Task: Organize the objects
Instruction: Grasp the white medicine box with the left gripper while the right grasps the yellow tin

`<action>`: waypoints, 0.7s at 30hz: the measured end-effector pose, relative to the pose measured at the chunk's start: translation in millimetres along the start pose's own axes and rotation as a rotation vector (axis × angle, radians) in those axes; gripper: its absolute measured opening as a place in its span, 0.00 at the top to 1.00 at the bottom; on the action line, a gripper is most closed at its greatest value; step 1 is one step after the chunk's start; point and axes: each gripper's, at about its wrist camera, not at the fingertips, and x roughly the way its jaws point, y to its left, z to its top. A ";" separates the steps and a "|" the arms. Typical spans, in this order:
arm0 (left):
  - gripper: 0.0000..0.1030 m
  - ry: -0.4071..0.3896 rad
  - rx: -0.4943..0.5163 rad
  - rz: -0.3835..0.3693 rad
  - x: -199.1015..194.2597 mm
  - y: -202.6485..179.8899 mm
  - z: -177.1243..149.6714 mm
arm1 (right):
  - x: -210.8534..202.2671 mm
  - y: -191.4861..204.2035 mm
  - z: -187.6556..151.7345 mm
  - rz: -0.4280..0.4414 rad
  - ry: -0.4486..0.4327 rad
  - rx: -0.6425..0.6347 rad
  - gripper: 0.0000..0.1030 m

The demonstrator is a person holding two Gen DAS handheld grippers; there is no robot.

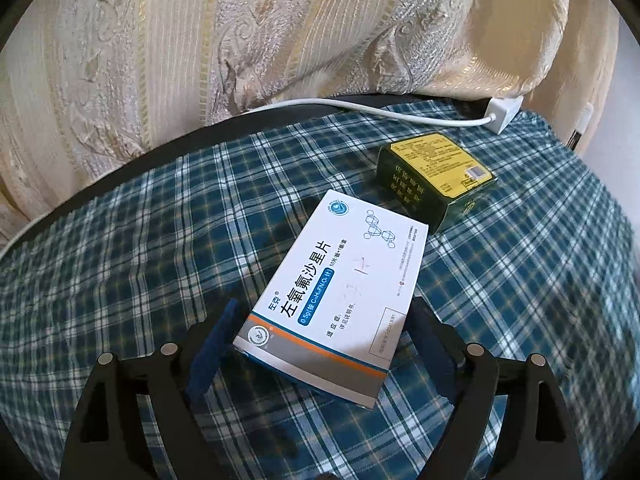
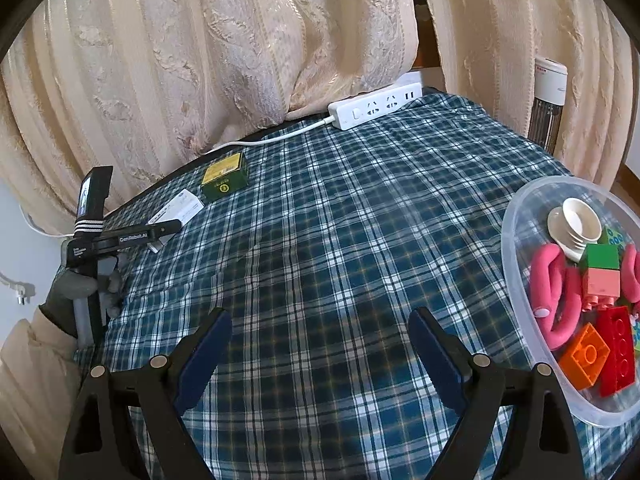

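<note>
Plaid cloth (image 2: 340,240): blue, green and white check, spread over the whole table top, lightly creased.

Curtain (image 2: 180,60): cream, with woven floral stripes, hanging in folds behind the table; its lower edge touches the far side of the table. A 2nd panel (image 2: 500,40) hangs to the right, with a dark gap between the 2.

Power strip (image 2: 376,106): white, lying at the far edge of the table, partly on the cloth, against the curtain. Its white cable (image 2: 272,138) runs off to the left along the table edge.

Heater (image 2: 548,100): white tower with a grille, upright beyond the table's far right corner.
</note>
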 end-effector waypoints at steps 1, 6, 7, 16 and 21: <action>0.17 -0.007 0.008 0.010 -0.6 -2.1 0.0 | 0.6 1.0 0.6 0.000 0.001 -0.003 0.10; 0.17 -0.009 0.011 0.018 0.3 -2.3 1.7 | 3.1 6.6 2.4 -0.002 0.004 -0.021 0.10; 0.17 -0.009 0.012 0.019 0.3 -2.5 1.9 | 3.9 7.9 2.6 -0.002 0.004 -0.025 0.10; 0.27 -0.020 0.025 0.071 -4.0 -12.4 1.2 | 18.9 14.8 15.5 0.010 0.017 -0.027 0.10; 0.31 -0.034 0.004 0.092 -17.1 -13.1 -5.7 | 32.3 24.6 27.2 0.011 0.015 -0.050 0.10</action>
